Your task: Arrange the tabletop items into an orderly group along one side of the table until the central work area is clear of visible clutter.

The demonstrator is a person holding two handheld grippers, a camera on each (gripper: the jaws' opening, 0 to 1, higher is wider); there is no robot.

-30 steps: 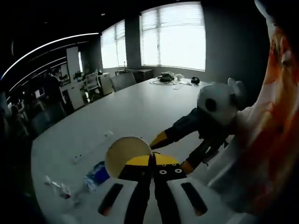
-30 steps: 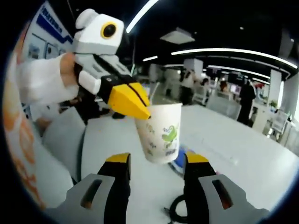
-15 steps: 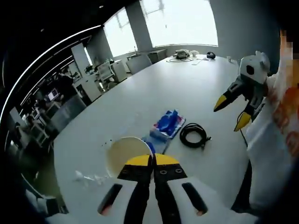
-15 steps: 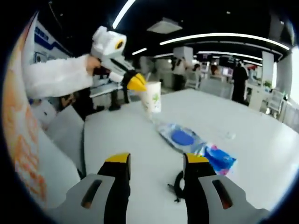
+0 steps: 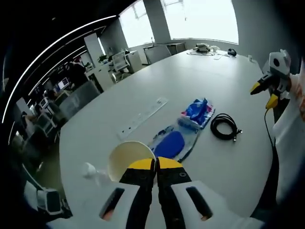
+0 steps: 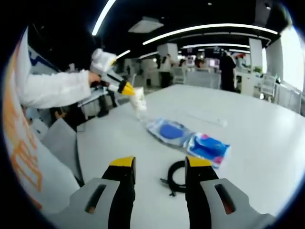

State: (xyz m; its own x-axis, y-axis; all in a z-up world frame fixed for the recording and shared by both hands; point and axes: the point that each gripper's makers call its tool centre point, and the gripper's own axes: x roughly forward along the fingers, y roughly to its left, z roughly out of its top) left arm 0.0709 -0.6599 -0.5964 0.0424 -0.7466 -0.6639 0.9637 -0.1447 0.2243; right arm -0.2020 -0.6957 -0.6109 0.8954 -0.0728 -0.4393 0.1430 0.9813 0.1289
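My left gripper (image 5: 155, 164) is shut on the rim of a white paper cup (image 5: 127, 159), held above the table's near end; from the right gripper view that cup (image 6: 139, 100) hangs from the left gripper (image 6: 127, 88) over the table's far left. My right gripper (image 6: 155, 164) is open with nothing between its jaws, above a coiled black cable (image 6: 178, 176). That cable (image 5: 224, 127) also lies to the right in the left gripper view, where the right gripper (image 5: 265, 92) hovers by the table edge. Two blue plastic packets (image 5: 170, 142) (image 5: 198, 111) lie mid-table.
A white power strip (image 5: 143, 116) lies along the white table (image 5: 157, 86). A crumpled clear wrapper (image 5: 93, 172) sits left of the cup. Chairs, desks and people stand around the office behind. More items (image 5: 205, 48) rest at the table's far end by the windows.
The two grippers have drawn apart: my left gripper carried the cup away to the table's end, and the right one pulled back, so the packets and cable now lie between them.
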